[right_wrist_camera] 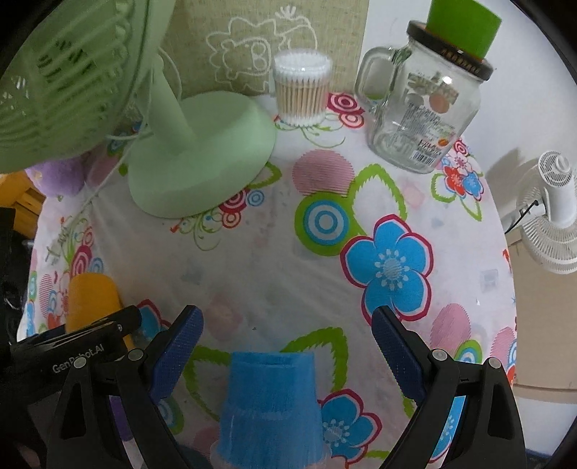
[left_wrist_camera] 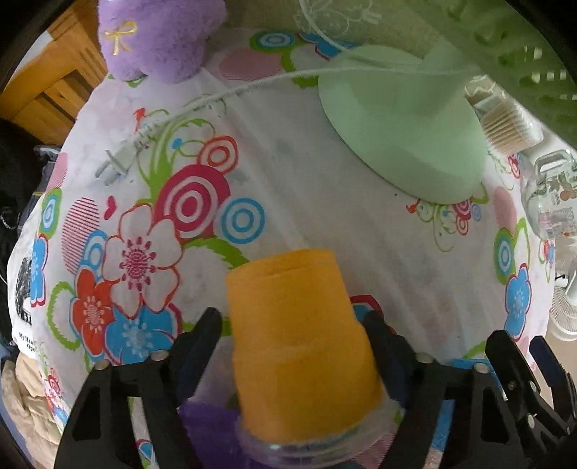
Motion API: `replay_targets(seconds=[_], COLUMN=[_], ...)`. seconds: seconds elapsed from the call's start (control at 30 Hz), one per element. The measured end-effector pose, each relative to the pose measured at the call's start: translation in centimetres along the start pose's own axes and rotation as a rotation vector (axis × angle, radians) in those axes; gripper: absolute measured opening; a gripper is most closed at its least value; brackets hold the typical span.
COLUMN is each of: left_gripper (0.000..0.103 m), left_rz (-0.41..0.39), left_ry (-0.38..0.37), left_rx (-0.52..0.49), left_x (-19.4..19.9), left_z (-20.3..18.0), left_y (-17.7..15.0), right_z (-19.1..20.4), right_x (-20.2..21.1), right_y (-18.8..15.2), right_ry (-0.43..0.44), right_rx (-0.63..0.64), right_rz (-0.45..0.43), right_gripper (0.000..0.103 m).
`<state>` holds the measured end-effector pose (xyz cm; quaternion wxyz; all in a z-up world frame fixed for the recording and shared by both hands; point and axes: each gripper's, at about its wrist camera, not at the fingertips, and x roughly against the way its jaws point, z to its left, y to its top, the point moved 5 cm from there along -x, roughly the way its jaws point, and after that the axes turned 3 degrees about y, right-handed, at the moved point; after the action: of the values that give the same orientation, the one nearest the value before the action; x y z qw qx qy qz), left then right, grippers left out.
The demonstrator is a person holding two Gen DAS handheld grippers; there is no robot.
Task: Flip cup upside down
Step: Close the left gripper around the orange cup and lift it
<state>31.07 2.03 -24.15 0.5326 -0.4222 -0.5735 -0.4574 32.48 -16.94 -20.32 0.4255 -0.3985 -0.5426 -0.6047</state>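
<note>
The left gripper has its two black fingers pressed against the sides of an orange cup, pinching it; the cup stands with its narrow closed end up and its clear rim down, close to the flowered tablecloth, and whether the rim touches the cloth cannot be told. In the right wrist view the same orange cup shows at the left edge, partly behind the left tool's black body. The right gripper has its blue-padded fingers spread wide, clear of a blue cup that sits between them near the lower edge, narrow end up, wide clear rim down on the cloth. A pale green fan stands on its round base toward the back of the table, its grille at upper left. A white power plug on its cord lies on the cloth to the left of the base. A tub of cotton swabs stands just beside the base. A glass jar with a handle stands to its right, with a green cup upside down on its lid. A purple plush toy rests at the far left corner. A white fan stands off the table at right.
</note>
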Motion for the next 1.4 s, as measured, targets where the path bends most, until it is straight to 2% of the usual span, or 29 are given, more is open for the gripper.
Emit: replay_targets(seconds=[0.07,0.17,0.47,0.8,1.07,1.4], left_gripper=[0.069,0.067,0.065,0.065,0.065,0.065], left_rz=[-0.004,-0.024,-0.053,-0.087,-0.127,-0.153], left_ry=[0.011,0.007,-0.012,-0.037,-0.029,-0.017], left_rx=[-0.016,-0.038,-0.065,-0.099,-0.134,-0.182], left_x=[-0.3,-0.2,1.8,5.6,9.1,11.2], left_z=[-0.2,-0.6,-1.6,-1.3,-1.4,-2.4], left_y=[0.1,0.2,-0.5,-1.6,-3.7,-8.1], right_z=[-0.1,-0.1,-0.2,-0.3,-1.1,-3.0], right_x=[-0.4,-0.8,-0.7,2.5,5.8,9.1], right_y=[0.0,-0.1,-0.1,-0.9,-2.1,-6.3], right_ry=[-0.002,0.000,0.000,0.017,0.036,0.042], right_rx=[0.001,0.004,-0.003,-0.013,-0.030,-0.034], right_rz=[0.007,0.014,0.014,-0.024,-0.077,-0.097], right_gripper=[0.096,0.096,0.096,0.096,0.096,0.096])
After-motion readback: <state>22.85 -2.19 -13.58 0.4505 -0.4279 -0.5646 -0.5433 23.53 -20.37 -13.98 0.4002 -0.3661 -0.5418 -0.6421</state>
